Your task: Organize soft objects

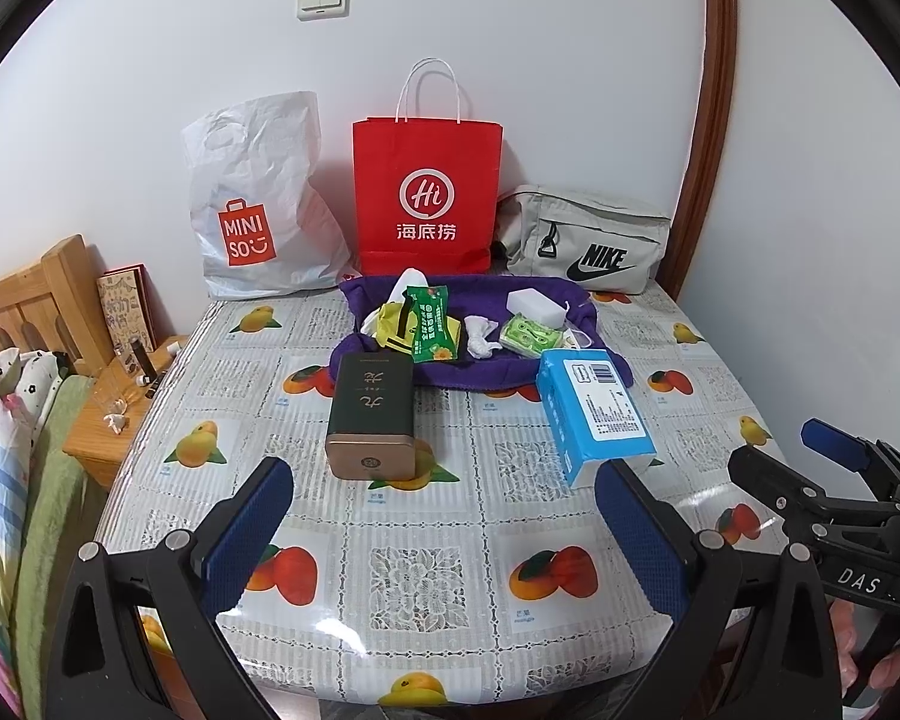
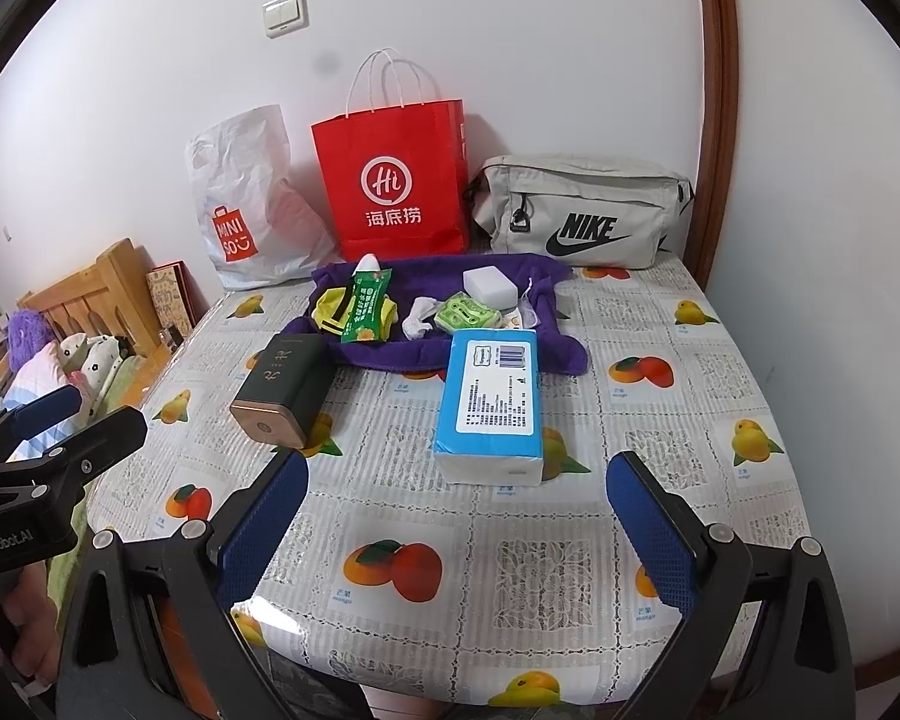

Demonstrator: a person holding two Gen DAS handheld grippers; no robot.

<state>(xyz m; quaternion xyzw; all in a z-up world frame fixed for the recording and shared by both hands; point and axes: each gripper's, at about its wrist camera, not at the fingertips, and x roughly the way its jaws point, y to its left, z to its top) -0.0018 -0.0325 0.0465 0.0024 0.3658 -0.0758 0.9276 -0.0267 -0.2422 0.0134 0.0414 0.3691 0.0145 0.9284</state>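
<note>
White wall stands behind your table (image 1: 510, 546), which has a fruit-print cover. From the left wrist camera, your left gripper (image 1: 444, 534) hangs over the near edge with its blue pads spread wide and nothing between them. Far back lies a purple cloth (image 1: 486, 294) with small soft things on it: a green packet (image 1: 429, 324), a white wad (image 1: 480, 336) and a white sponge block (image 1: 534, 306). Nearer you sit a dark green box (image 1: 372, 414) on the left and a blue tissue pack (image 1: 594, 414) on the right. Three bags lean on the wall: a MINISO bag (image 1: 258, 204), a red paper bag (image 1: 429, 192) and a grey Nike pouch (image 1: 588, 240).

From the right wrist camera, your right gripper (image 2: 456, 540) is spread wide too, holding nothing, and points at the tissue pack (image 2: 489, 396). I think you should squeeze soft things gently in the middle, so they do not squash or slip. Where they should end up, I cannot tell.
</note>
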